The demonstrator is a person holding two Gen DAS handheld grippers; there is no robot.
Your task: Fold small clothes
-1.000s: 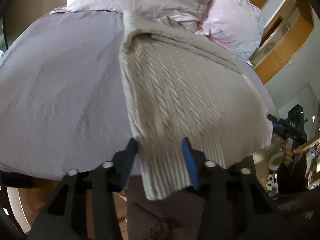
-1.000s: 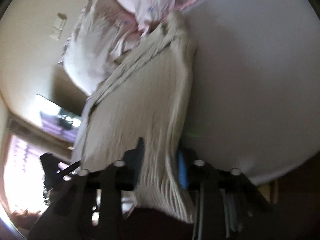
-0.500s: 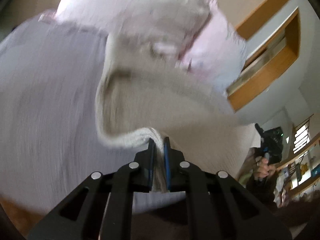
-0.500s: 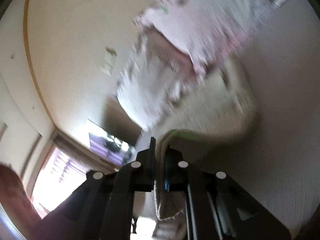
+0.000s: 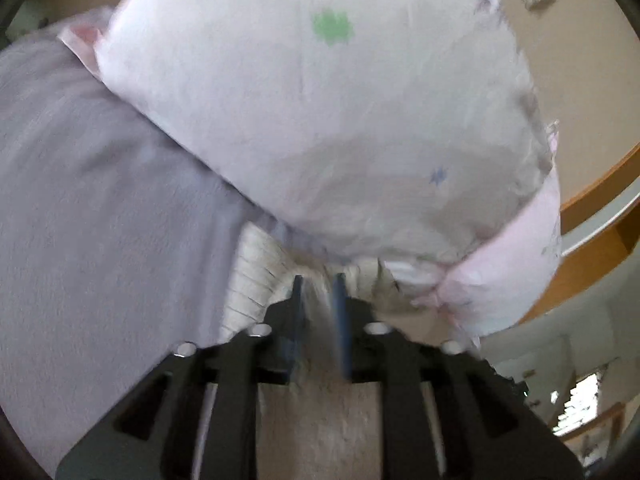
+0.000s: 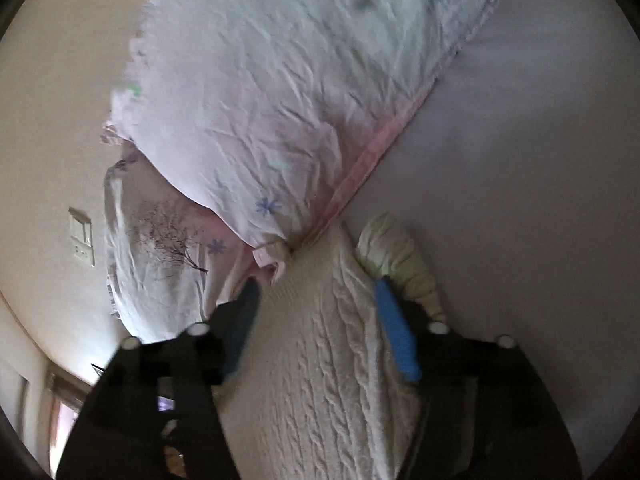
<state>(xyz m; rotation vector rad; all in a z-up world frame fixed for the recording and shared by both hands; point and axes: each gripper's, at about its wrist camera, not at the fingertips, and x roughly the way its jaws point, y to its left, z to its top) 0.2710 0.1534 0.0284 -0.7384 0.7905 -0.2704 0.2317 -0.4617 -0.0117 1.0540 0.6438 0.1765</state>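
In the left wrist view, the grey bed sheet (image 5: 100, 208) fills the left half of the frame. At lower centre the cream cable-knit sweater (image 5: 252, 284) lies on it, its far edge tucked against the big white pillow (image 5: 320, 120) that takes up the upper middle and right. The left gripper (image 5: 319, 300) sits at bottom centre, jaws a narrow gap apart with knit between them; blur hides whether they pinch it.

In the right wrist view, a wall switch (image 6: 82, 236) shows at left and the pillow (image 6: 280, 100) spreads across the upper centre. The sweater (image 6: 320, 360) runs through the lower middle, with a rolled cream fold at its right edge. The right gripper (image 6: 316, 304) straddles it, jaws spread wide, holding nothing.
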